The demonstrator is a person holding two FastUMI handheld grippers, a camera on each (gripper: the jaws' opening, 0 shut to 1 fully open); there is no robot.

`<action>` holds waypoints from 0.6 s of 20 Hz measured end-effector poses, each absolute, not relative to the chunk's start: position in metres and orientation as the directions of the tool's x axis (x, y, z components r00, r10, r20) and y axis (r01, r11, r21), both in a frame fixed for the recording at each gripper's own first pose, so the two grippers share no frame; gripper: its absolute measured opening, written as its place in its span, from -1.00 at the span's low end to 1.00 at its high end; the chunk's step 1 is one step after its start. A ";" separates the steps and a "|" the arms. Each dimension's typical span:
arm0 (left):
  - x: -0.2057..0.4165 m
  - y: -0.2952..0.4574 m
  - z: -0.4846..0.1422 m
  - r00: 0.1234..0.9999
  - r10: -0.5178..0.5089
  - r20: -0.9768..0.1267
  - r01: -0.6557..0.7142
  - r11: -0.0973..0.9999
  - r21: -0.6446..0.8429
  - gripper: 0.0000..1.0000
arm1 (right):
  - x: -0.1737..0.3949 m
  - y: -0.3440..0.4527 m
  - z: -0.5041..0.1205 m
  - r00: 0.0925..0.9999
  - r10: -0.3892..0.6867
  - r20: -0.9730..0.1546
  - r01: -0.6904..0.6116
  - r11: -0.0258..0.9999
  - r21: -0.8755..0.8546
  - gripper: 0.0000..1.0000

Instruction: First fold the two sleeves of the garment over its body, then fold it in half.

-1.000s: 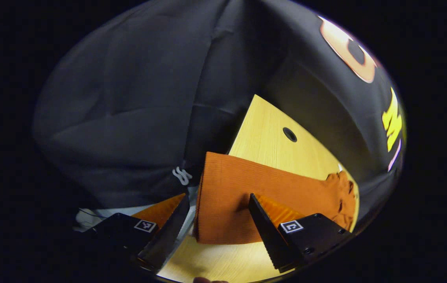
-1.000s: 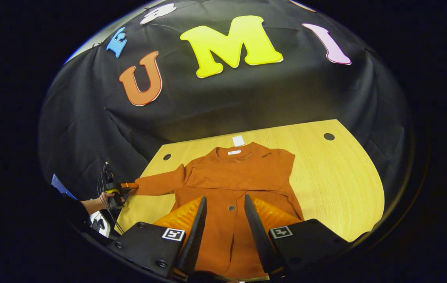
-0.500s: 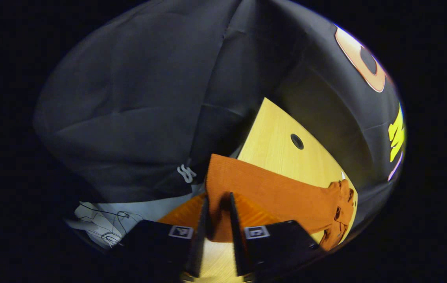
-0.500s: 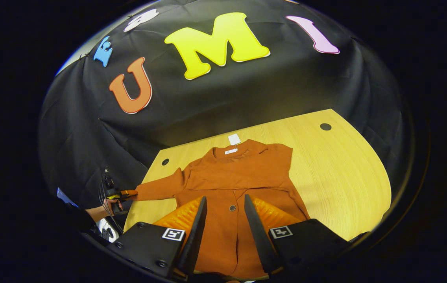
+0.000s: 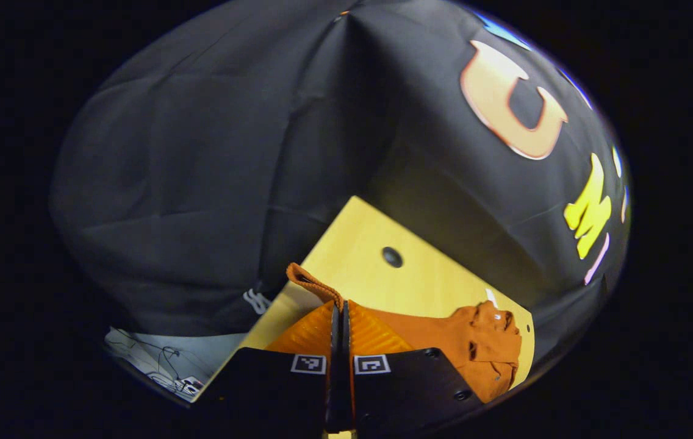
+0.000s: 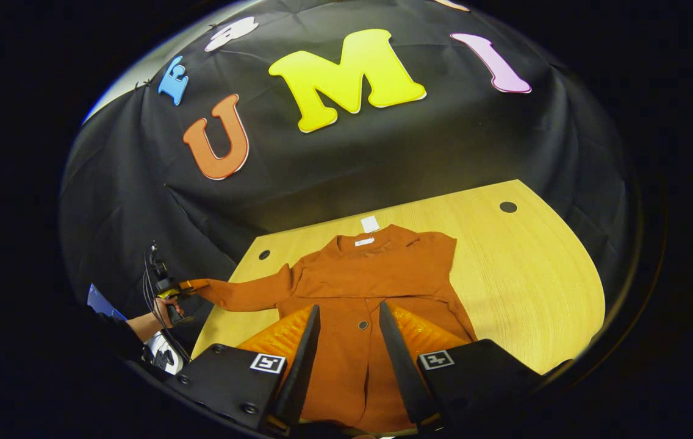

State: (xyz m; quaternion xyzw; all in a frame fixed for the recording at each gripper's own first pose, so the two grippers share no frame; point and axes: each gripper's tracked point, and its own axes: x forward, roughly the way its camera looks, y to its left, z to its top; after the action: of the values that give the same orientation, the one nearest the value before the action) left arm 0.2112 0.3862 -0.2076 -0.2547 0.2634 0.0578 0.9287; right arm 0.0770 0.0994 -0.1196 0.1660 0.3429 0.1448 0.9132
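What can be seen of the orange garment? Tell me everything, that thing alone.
The orange garment is a ribbed-looking knit top lying front-up and flat on the wooden table, collar toward the wall, with a white neck label, a white tag beyond the collar and a dark button down the front. One sleeve stretches sideways past the table edge, its cuff pinched in the shut left gripper. The other sleeve looks already folded over the body. The open right gripper hovers over the hem.

A: What lies on the table (image 6: 523,268)?
B: A garment (image 6: 371,286), spread flat, collar toward the wall.
A: The grippers?
B: Right gripper (image 6: 349,347) parted above the hem; left gripper (image 6: 185,285) pinches the outstretched sleeve (image 6: 243,292).
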 end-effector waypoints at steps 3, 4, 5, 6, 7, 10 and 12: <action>0.220 0.312 -0.163 0.880 -0.087 -0.466 -0.120 0.909 -0.398 -0.94 | 0.073 0.086 -0.113 0.737 0.397 -0.548 -0.155 0.887 0.434 0.32; 0.225 0.287 -0.154 0.881 -0.114 -0.459 -0.078 0.922 -0.379 -0.94 | 0.071 0.078 -0.110 0.743 0.396 -0.540 -0.156 0.886 0.436 0.33; 0.230 0.260 -0.144 0.882 -0.135 -0.451 -0.043 0.931 -0.363 -0.94 | 0.067 0.070 -0.106 0.750 0.399 -0.528 -0.157 0.882 0.444 0.33; 0.234 0.236 -0.135 0.883 -0.158 -0.443 -0.014 0.933 -0.360 -0.94 | 0.065 0.060 -0.102 0.758 0.397 -0.518 -0.157 0.881 0.446 0.33; 0.238 0.213 -0.124 0.884 -0.174 -0.434 0.006 0.933 -0.361 -0.94 | 0.064 0.048 -0.101 0.765 0.390 -0.513 -0.157 0.885 0.439 0.32; 0.254 0.150 -0.104 0.882 -0.217 -0.419 0.063 0.934 -0.351 -0.94 | 0.052 0.013 -0.089 0.796 0.364 -0.484 -0.171 0.902 0.397 0.32; 0.259 0.107 -0.098 0.869 -0.253 -0.425 0.109 0.936 -0.335 -0.94 | 0.039 -0.010 -0.082 0.813 0.344 -0.469 -0.173 0.913 0.369 0.33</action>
State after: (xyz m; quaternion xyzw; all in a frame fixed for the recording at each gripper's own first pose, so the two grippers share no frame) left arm 0.2593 0.1073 -0.0977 -0.1518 0.2374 -0.0948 0.9548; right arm 0.0393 -0.0102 -0.0823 0.1567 0.2728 0.1375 0.9392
